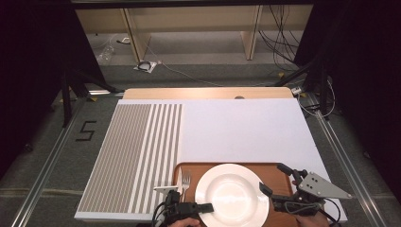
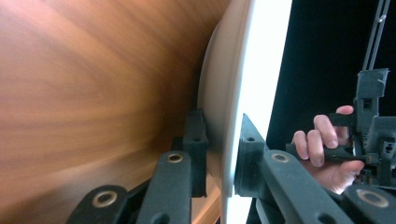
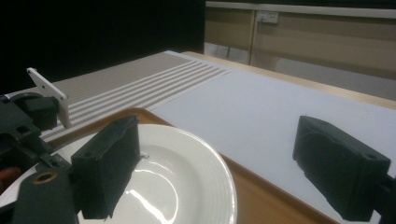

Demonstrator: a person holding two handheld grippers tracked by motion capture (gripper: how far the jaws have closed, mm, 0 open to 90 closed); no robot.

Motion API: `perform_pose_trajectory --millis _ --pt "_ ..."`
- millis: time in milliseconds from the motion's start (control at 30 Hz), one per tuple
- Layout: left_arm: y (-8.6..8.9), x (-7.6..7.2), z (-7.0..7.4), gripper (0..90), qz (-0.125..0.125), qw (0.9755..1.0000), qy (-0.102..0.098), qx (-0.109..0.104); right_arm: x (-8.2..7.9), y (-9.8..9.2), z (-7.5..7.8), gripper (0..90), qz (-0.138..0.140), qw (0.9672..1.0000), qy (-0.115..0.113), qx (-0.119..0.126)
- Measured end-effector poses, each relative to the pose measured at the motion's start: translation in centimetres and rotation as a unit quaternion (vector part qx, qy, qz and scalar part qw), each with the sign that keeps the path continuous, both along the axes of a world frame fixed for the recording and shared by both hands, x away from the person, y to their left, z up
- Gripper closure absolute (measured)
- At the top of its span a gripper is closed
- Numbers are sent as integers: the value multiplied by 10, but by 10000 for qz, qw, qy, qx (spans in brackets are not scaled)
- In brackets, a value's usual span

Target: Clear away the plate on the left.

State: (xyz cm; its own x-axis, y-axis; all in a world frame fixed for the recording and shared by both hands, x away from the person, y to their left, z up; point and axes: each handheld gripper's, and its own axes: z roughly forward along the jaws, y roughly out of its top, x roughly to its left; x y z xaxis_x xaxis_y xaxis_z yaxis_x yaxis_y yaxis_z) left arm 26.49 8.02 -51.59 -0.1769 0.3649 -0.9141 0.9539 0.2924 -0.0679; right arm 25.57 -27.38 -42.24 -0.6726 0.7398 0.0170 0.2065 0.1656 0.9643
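White plate sits on wooden tray at near edge of the surface, fork & knife lying just left of it on the tray's left part. Striped mat covers the left side of the surface, untouched.

Left hand-held gripper comes in from near-left and is clamped on the plate's near-left rim: in the left gripper view the two pads sit one on each side of the rim, pressing it, w/ the tray's wood grain behind. Whether the plate is already lifted off the tray I can't tell; that view is tilted, so rim looks upright there.

Right hand-held gripper is at the plate's right edge, jaws spread wide, nothing gripped. In the right gripper view one pad hangs over the plate's rim, the other stands well off over tray & white sheet.

Judgement: early stage. Grip on plate by left is done; right not yet closed, maybe about to steady the opposite rim. Still left: lifting plate off tray & setting it down somewhere on the surface, then prob. the cutlery.
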Motion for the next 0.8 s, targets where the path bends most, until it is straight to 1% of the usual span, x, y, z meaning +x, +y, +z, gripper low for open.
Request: perform_pose_trajectory --millis 33,267,300,400,433,600,633,700,800 --pt "0 0 -1 782 -36 10000 -8 11 0 0 0 156 1 10000 -3 0" --pt "-3 0 -3 782 -62 10000 7 13 0 0 0 156 5 10000 -9 -1" --pt "-3 0 -2 781 -42 10000 31 11 0 0 0 156 3 10000 -4 -2" --pt "-3 -1 -3 784 -130 9999 43 68 0 0 0 156 1 10000 -4 0" --pt "-4 -1 -3 785 -92 9999 85 60 0 0 0 156 3 10000 -3 0" --pt "-4 -1 -2 786 -172 9997 62 137 0 0 0 156 2 10000 0 2" --pt "-4 0 -2 784 -231 9996 54 167 0 0 0 156 2 10000 1 2" --pt "-4 1 -1 781 -276 9994 -1 201 -1 -1 1 156 -13 10000 30 -51" --pt "-4 1 0 774 -364 9989 -78 269 -1 0 0 156 -5 10000 14 -28"
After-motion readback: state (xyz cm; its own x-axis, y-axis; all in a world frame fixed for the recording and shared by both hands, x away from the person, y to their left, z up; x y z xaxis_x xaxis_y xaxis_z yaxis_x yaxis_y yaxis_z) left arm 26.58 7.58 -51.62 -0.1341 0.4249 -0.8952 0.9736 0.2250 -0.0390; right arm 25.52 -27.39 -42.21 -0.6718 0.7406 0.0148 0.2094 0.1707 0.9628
